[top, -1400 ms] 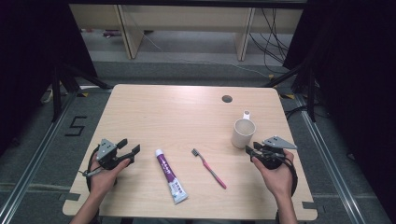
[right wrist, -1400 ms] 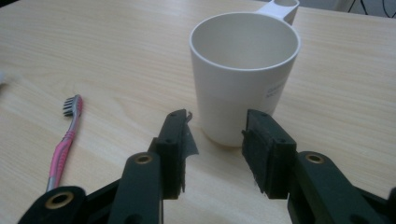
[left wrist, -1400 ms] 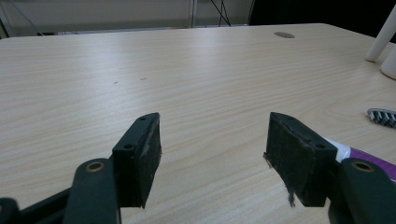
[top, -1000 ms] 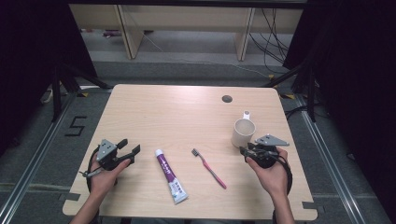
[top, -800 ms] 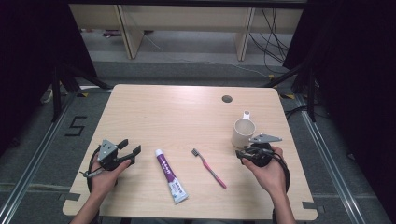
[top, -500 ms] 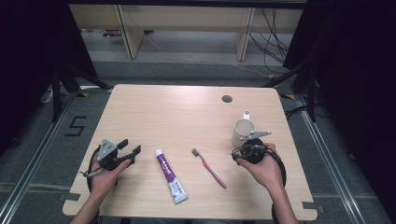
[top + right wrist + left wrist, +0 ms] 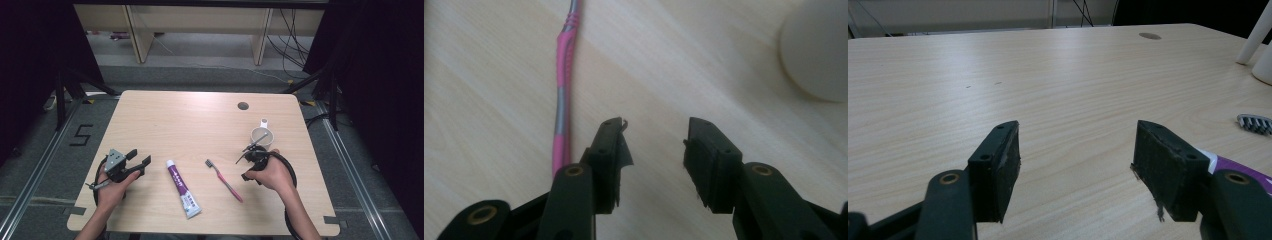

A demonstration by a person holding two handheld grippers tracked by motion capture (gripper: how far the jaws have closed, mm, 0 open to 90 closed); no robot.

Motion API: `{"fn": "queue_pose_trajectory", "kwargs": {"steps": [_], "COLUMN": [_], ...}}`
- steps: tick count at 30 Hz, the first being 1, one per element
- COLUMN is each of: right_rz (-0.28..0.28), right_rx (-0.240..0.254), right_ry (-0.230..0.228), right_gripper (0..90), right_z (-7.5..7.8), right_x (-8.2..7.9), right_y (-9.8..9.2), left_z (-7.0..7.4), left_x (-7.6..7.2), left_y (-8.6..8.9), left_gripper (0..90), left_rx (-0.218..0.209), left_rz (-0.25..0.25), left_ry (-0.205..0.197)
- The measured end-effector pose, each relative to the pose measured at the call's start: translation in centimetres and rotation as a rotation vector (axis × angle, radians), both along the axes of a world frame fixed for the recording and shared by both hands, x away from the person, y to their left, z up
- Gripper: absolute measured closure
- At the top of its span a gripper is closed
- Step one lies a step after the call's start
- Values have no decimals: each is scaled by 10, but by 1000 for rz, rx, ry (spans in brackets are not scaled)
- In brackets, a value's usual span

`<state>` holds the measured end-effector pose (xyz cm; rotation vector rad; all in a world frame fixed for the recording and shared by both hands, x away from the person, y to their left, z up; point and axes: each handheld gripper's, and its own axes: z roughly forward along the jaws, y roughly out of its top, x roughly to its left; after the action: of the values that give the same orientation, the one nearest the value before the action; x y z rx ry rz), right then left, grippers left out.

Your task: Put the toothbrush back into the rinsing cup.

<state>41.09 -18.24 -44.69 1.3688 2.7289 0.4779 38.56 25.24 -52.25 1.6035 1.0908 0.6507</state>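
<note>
My right claw [image 7: 654, 150] hangs low over the bench [image 7: 200, 125] with its jaws spread and nothing between them, the pink toothbrush [image 7: 561, 100] lying just to the left of them in the right gripper view and the white cup [image 7: 262, 136] close by. I judge this to be the approach for picking up the toothbrush, so next I need to shift the jaws across its handle before closing. My left claw [image 7: 1078, 165] rests released near the toothpaste tube [image 7: 183, 187].
</note>
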Motion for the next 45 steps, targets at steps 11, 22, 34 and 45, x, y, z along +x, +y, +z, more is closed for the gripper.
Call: {"fn": "queue_pose_trajectory", "kwargs": {"steps": [11, 22, 34, 45], "right_rz": [24, 60, 91, 109], "right_rx": [-63, -131, -151, -152], "right_ry": [77, 115, 133, 153], "right_gripper": [598, 608, 636, 661], "right_z": [1, -2, -4, -11], "right_x": [6, 11, 17, 24], "right_y": [18, 43, 63, 75], "left_z": [0, 0, 0, 0], "left_x": [0, 0, 0, 0], "left_y": [-1, -1, -1, -1], "left_gripper": [349, 348, 348, 348], "left_rx": [-1, -3, -5, -2], "left_rz": [-1, -2, -4, -4], "left_ry": [1, 3, 2, 5]}}
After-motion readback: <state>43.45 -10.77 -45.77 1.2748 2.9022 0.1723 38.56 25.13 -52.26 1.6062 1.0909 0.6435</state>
